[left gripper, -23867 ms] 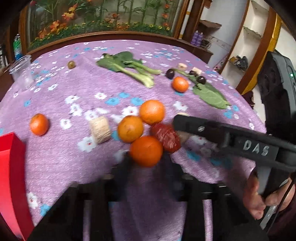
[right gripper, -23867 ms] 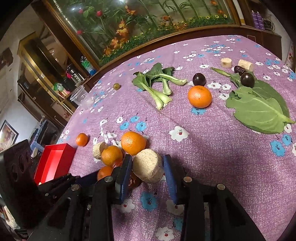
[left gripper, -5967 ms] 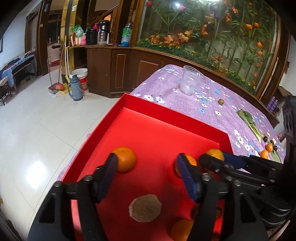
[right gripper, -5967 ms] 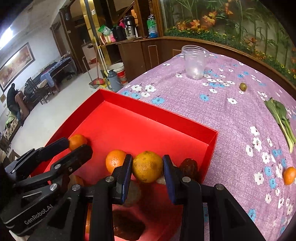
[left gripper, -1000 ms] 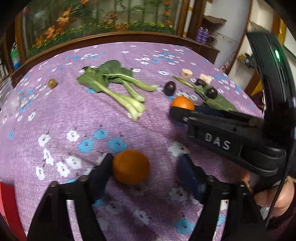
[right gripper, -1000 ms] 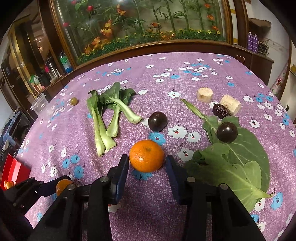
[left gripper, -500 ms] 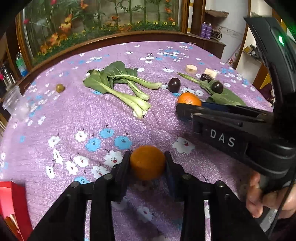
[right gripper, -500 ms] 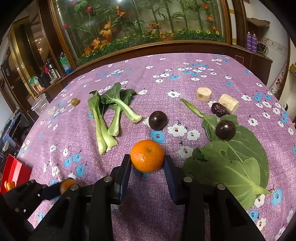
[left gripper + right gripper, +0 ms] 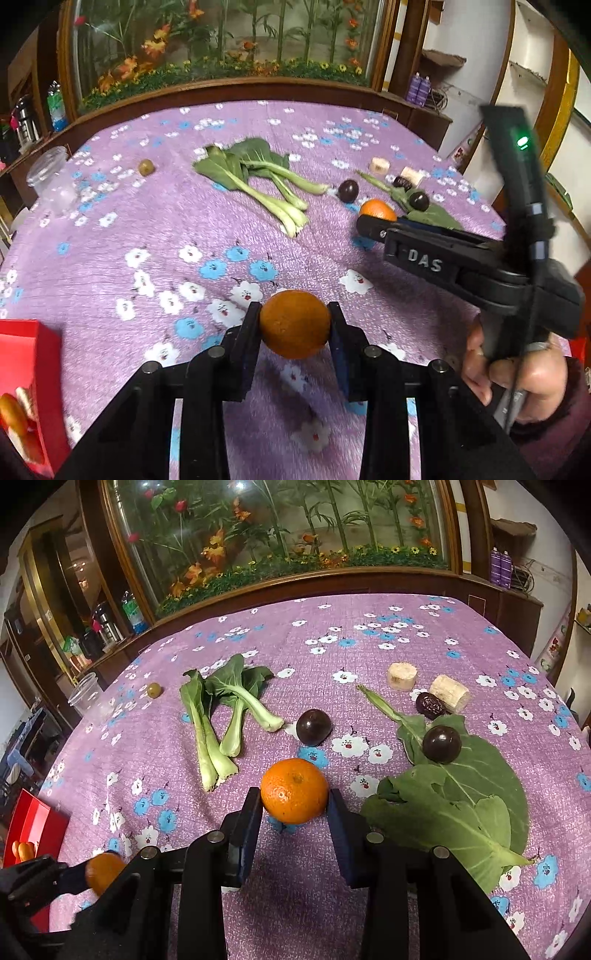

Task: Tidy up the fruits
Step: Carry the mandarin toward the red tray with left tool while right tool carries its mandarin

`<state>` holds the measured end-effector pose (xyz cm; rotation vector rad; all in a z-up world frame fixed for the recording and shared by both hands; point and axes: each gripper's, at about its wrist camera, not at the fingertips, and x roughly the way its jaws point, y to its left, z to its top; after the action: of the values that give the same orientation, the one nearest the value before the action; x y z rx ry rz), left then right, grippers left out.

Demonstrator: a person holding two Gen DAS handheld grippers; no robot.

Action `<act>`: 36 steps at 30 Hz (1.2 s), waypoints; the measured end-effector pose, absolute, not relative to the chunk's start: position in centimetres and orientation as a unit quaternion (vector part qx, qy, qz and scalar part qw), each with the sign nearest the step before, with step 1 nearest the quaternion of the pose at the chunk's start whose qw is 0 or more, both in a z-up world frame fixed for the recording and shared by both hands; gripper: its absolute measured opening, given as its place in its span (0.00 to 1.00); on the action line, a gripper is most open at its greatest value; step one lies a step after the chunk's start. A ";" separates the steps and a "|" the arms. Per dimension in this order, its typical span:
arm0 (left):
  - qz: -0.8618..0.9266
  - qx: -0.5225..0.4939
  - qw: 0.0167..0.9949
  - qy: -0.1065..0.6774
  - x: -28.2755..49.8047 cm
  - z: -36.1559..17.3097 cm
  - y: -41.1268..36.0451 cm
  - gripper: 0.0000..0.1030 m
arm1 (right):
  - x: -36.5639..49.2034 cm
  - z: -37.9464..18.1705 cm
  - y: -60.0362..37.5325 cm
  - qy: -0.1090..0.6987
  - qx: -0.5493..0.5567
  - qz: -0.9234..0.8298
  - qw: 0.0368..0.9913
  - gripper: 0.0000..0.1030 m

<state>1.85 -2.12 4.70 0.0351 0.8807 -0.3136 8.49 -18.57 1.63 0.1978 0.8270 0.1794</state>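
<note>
Left tool point(image 9: 294, 325) is clamped tight on an orange point(image 9: 294, 323), both pads pressed against its sides, fruit held just above the purple flowered cloth of the desk point(image 9: 155, 229). Over on the other side, the right tool point(image 9: 293, 805) has its own mandarin point(image 9: 294, 791) pinched between its blue-lined fingers point(image 9: 341, 834), the fruit sitting right beside the big green leaf point(image 9: 458, 805). From the left wrist view you can see that right tool reaching in from the right, a hand point(image 9: 517, 373) wrapped round its handle.

On the cloth: bok choy stalks point(image 9: 218, 720) lie to the left of centre, a dark plum point(image 9: 314, 726) just past the mandarin, and a second dark plum point(image 9: 441, 744) resting on the leaf. Behind that, a wrinkled date point(image 9: 430, 705) touches one of two pale cut chunks point(image 9: 450, 694). A small green fruit point(image 9: 154, 689) sits alone near the far left, close to a clear plastic cup point(image 9: 86, 696).

The red tray point(image 9: 26, 354) shows at the left edge of the desk, oranges already lying inside it.
</note>
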 end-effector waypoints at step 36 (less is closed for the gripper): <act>-0.133 -0.059 0.908 0.394 -9.0 7.6 7.5 0.32 | -7.1 6.3 -13.5 0.379 0.130 0.165 0.901 0.38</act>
<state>-9.04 7.45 7.59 -0.1209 0.8126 -0.2755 -7.14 -13.54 6.33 0.2681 0.7838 0.3410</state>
